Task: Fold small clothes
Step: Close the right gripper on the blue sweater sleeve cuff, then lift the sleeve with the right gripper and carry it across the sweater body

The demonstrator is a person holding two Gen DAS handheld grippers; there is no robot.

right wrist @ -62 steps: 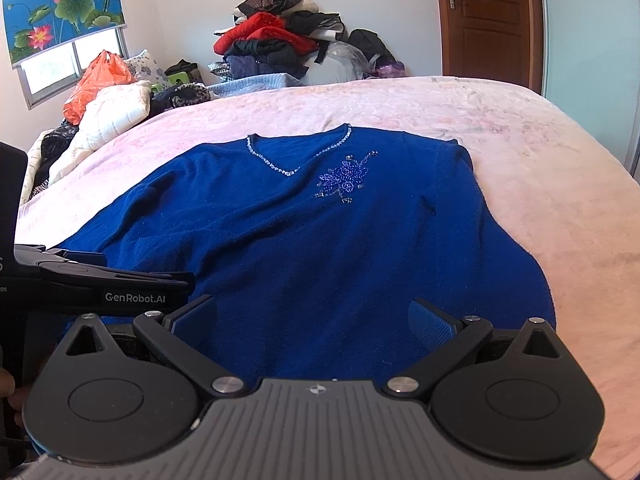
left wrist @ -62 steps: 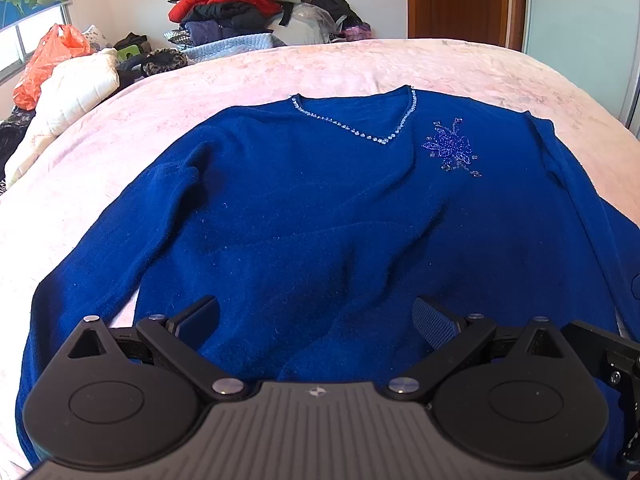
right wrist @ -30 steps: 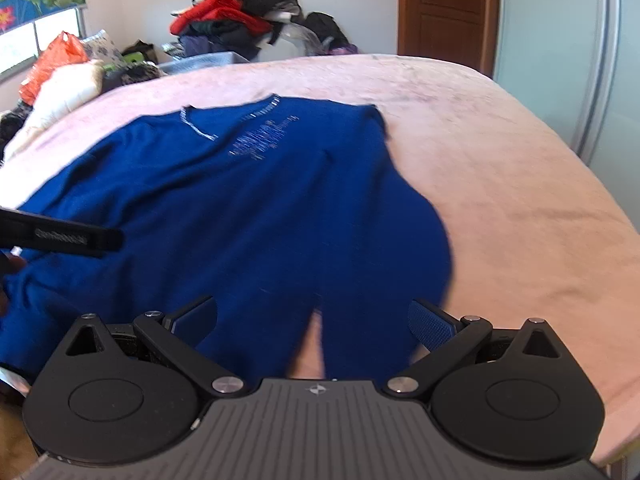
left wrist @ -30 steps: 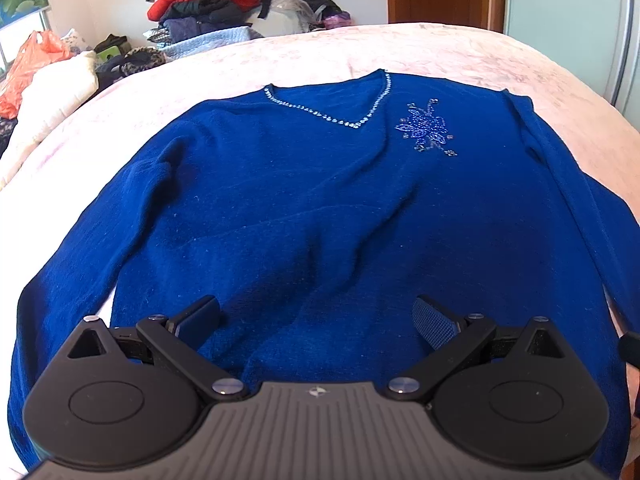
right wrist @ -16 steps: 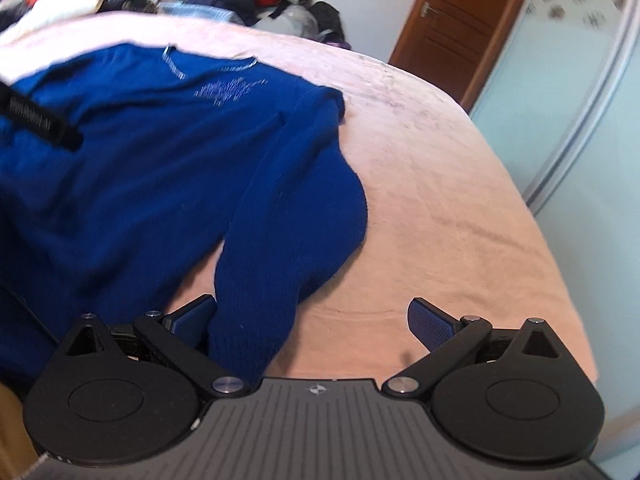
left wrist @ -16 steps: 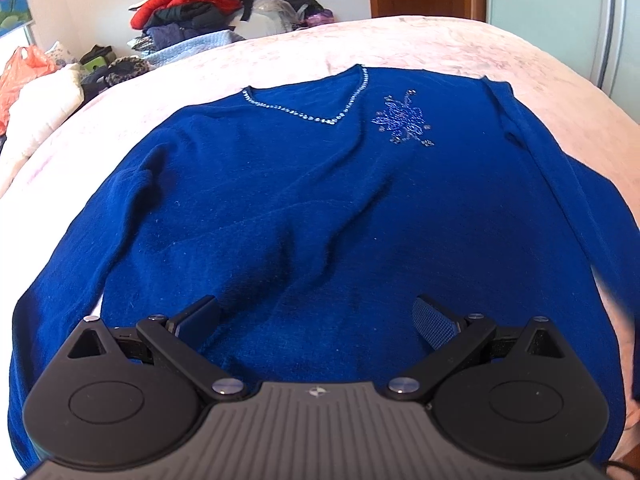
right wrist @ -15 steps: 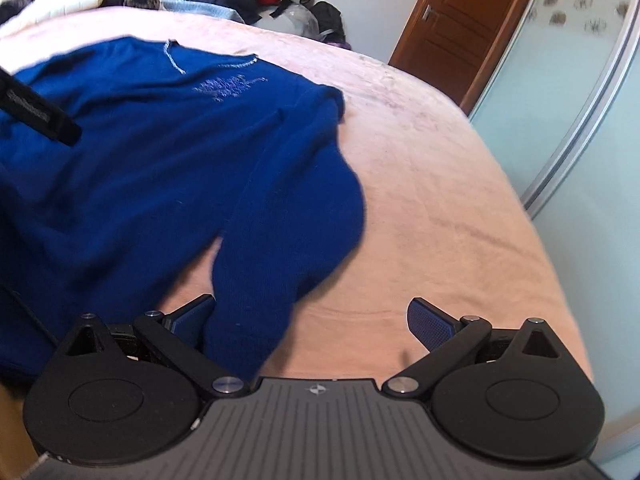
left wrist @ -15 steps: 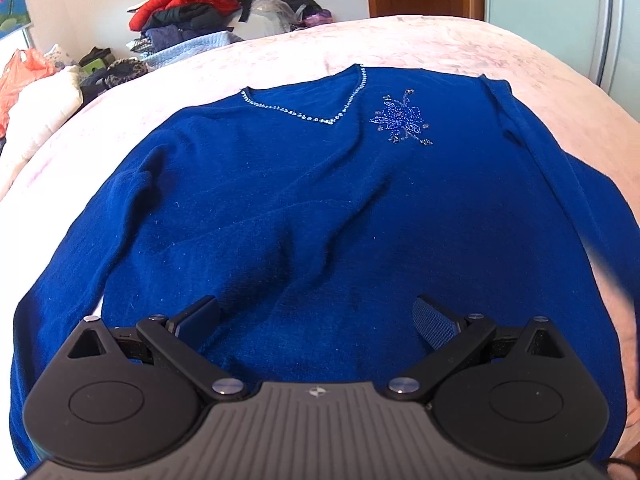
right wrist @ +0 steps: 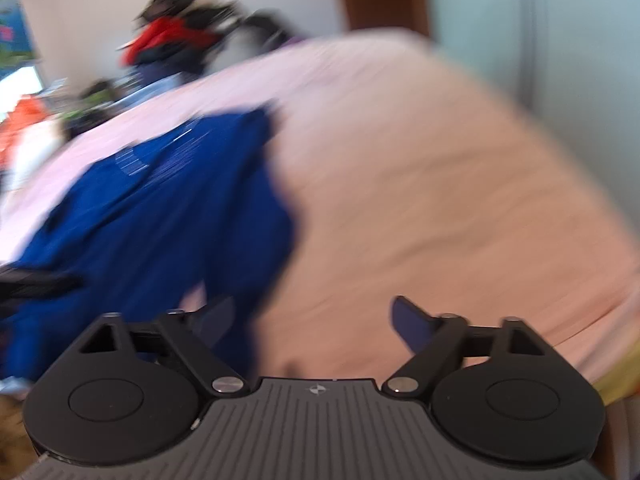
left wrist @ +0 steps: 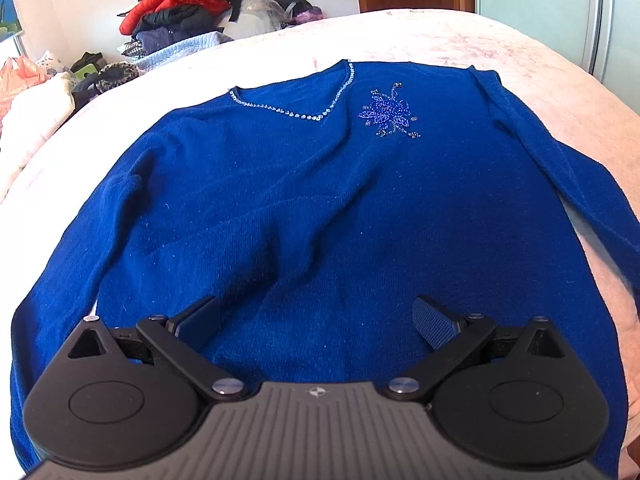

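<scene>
A royal-blue knit sweater (left wrist: 320,220) with a beaded V-neck lies flat on my pink quilted bed (left wrist: 460,36). My left gripper (left wrist: 316,318) hovers released; my right gripper (right wrist: 310,320), jaws just narrowing, grasps nothing beside its sleeve.

No text can be read; each tool body carries only a small round emblem, without any letters.

Bright daylight, fisheye bending at edges, right wrist view motion-blurred
</scene>
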